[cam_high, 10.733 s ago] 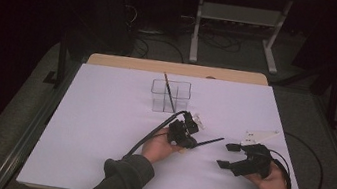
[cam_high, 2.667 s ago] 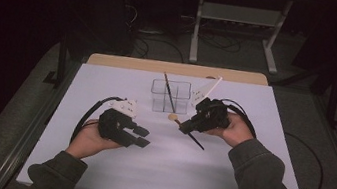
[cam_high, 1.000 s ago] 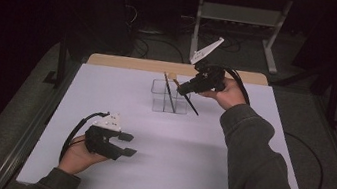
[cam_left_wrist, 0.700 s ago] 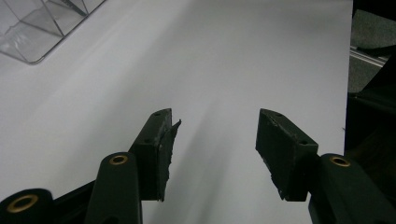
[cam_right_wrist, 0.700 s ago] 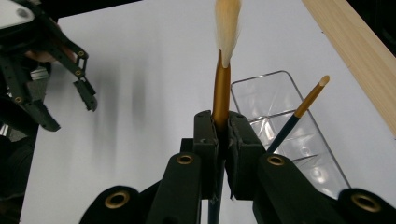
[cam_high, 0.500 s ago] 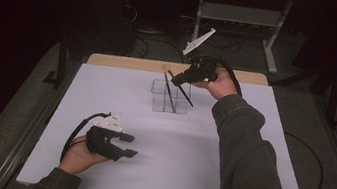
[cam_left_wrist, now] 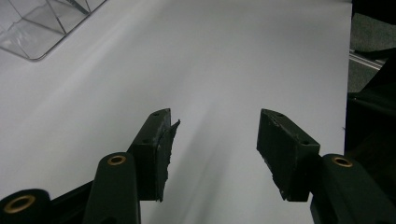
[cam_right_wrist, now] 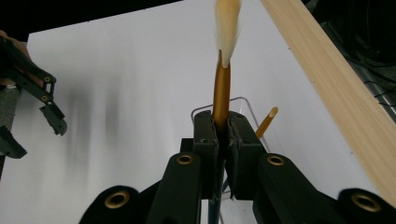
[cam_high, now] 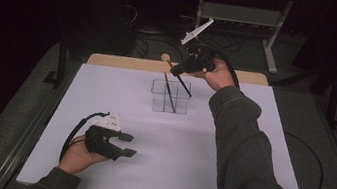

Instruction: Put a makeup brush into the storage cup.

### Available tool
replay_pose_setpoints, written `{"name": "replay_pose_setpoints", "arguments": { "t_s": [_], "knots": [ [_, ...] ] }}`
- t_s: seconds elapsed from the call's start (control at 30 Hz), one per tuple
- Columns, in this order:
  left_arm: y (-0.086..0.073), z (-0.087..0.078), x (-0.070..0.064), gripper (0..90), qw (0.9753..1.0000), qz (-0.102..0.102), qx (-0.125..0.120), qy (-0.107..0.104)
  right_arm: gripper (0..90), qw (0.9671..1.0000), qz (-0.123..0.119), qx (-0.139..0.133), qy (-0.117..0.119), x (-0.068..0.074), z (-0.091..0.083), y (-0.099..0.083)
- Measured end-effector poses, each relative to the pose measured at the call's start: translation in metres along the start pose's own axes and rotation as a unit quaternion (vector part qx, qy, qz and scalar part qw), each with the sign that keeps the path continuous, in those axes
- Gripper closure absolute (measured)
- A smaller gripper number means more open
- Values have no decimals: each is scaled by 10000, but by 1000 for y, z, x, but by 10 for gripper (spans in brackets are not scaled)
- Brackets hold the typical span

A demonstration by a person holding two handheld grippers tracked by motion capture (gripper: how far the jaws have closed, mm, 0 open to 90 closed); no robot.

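Observation:
A clear plastic box (cam_high: 178, 103) stands at the far middle of the white table sheet (cam_high: 207, 161), with a dark-handled brush (cam_high: 169, 92) leaning inside it. Above the box, my right gripper (cam_high: 178, 69) is shut on a second brush (cam_high: 185, 87), whose dark handle slants down toward the box. In the right gripper view the jaws (cam_right_wrist: 220, 126) clamp its golden ferrule (cam_right_wrist: 222, 88), pale bristles (cam_right_wrist: 228, 23) pointing away, the box rim (cam_right_wrist: 250, 108) beneath. My left gripper (cam_high: 128, 145) rests at the near left, open, with nothing between its jaws (cam_left_wrist: 212, 140).
A wooden strip (cam_high: 131, 62) runs along the far edge of the table. Cables trail from both grippers; one loops over the right side (cam_high: 315, 167). The box corner (cam_left_wrist: 37, 32) lies far ahead of the left jaws. A metal rack (cam_high: 239, 14) stands behind the table.
My right gripper has carried the brush from mid-table up and away, to above the box, and edged left over it. The left gripper drew back to the near left and stays still.

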State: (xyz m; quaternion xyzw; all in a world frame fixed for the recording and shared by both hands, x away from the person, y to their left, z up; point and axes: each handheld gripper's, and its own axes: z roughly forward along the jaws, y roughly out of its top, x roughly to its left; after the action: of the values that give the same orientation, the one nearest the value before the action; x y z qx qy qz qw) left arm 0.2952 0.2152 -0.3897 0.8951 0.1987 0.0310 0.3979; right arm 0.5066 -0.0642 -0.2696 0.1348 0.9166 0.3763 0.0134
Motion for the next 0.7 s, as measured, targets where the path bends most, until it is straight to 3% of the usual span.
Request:
{"name": "replay_pose_setpoints", "arguments": {
  "t_s": [0.27,0.7],
  "knots": [
    [-2,-1,1,447,9999,-105,-64,-27,828,10000,32,-28,-41,-6,5,8],
    [-4,-3,2,441,10000,-70,-24,0,827,9998,136,31,-135,-15,24,8]
  ]
}}
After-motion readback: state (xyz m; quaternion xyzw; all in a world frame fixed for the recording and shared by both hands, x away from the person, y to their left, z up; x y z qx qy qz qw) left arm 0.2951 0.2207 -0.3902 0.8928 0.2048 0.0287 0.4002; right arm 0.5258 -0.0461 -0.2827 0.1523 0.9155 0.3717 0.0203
